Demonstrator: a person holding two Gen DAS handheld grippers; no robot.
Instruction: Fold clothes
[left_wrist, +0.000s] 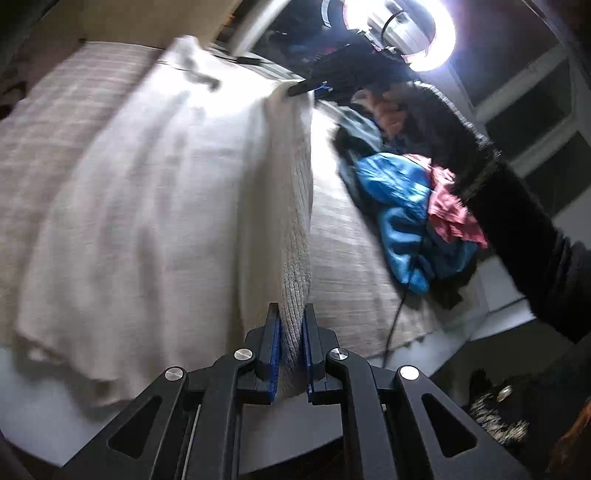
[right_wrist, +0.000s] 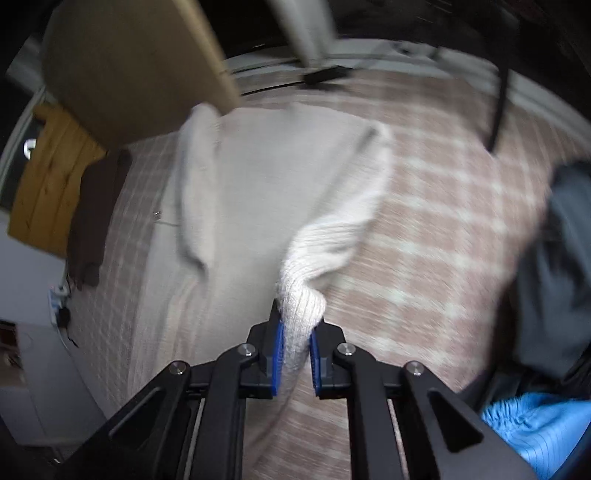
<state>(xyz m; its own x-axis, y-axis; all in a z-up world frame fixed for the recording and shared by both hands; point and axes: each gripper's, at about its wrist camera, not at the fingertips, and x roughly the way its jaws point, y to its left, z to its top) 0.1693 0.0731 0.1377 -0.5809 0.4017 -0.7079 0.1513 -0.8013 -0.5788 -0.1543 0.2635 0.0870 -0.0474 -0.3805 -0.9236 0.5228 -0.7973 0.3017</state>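
Observation:
A cream knitted sweater (left_wrist: 147, 192) lies spread on a bed with a pale checked cover (left_wrist: 351, 251). My left gripper (left_wrist: 291, 325) is shut on the sweater's ribbed edge, which runs taut up to my right gripper (left_wrist: 310, 88), seen at the far end with the person's gloved hand. In the right wrist view my right gripper (right_wrist: 297, 332) is shut on a ribbed corner of the same sweater (right_wrist: 266, 177), which trails away over the checked cover (right_wrist: 443, 229). Both views are motion-blurred.
A pile of other clothes, blue (left_wrist: 399, 206), pink (left_wrist: 450, 206) and dark, sits on the bed's right side; it also shows in the right wrist view (right_wrist: 546, 424). A ring lamp (left_wrist: 417, 33) shines above. A brown garment (right_wrist: 92, 214) and wooden furniture (right_wrist: 48, 177) stand at left.

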